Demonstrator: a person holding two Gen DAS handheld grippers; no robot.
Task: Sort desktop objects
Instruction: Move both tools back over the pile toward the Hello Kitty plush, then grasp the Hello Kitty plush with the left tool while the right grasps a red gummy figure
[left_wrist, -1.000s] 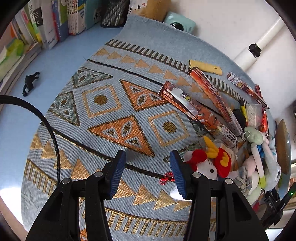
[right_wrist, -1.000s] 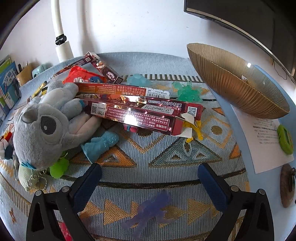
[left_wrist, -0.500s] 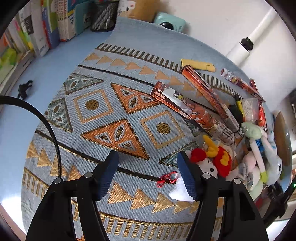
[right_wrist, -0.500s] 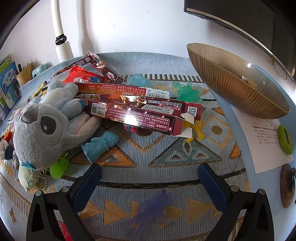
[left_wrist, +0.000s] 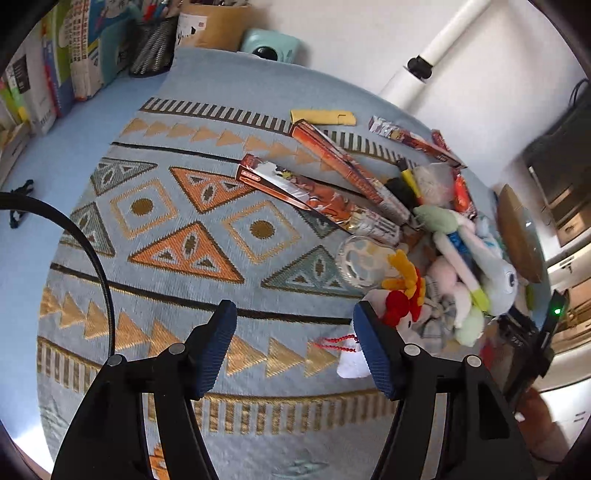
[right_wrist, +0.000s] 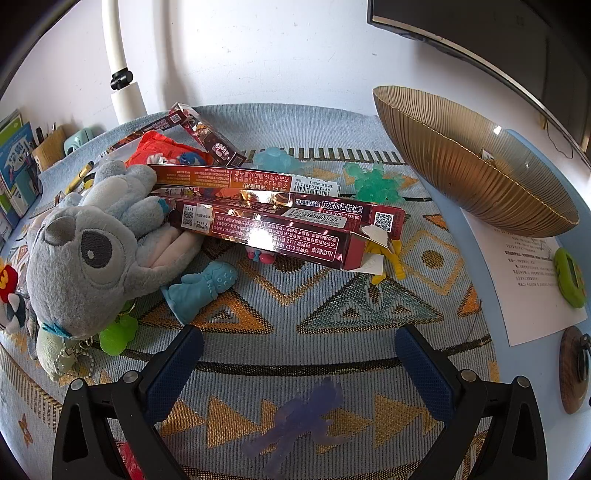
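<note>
My left gripper (left_wrist: 291, 325) is open over the patterned mat (left_wrist: 184, 221), with only cloth between its fingers. Just right of its right finger lie a white chicken plush with a red and yellow comb (left_wrist: 402, 295) and a white tag on a red cord (left_wrist: 347, 354). Behind them are a clear round paw disc (left_wrist: 364, 266) and long red boxes (left_wrist: 314, 192). My right gripper (right_wrist: 299, 343) is open wide. A translucent purple figure (right_wrist: 303, 417) lies flat on the mat between its fingers, untouched. Ahead are stacked red boxes (right_wrist: 277, 225), a grey-blue plush (right_wrist: 92, 251) and a blue rubber toy (right_wrist: 199, 288).
A ribbed gold bowl (right_wrist: 472, 173) stands at the back right, with a paper sheet (right_wrist: 532, 280), a green gadget (right_wrist: 570, 277) and a wooden coaster (right_wrist: 574, 369) beside it. Green (right_wrist: 373, 182) and yellow (right_wrist: 388, 258) jelly toys lie by the boxes. Books (left_wrist: 48, 74) line the far left.
The left gripper's jaws have spread wider and its view has rolled and tipped, bringing the paw disc and plush pile closer. The right gripper and its scene are unchanged.
</note>
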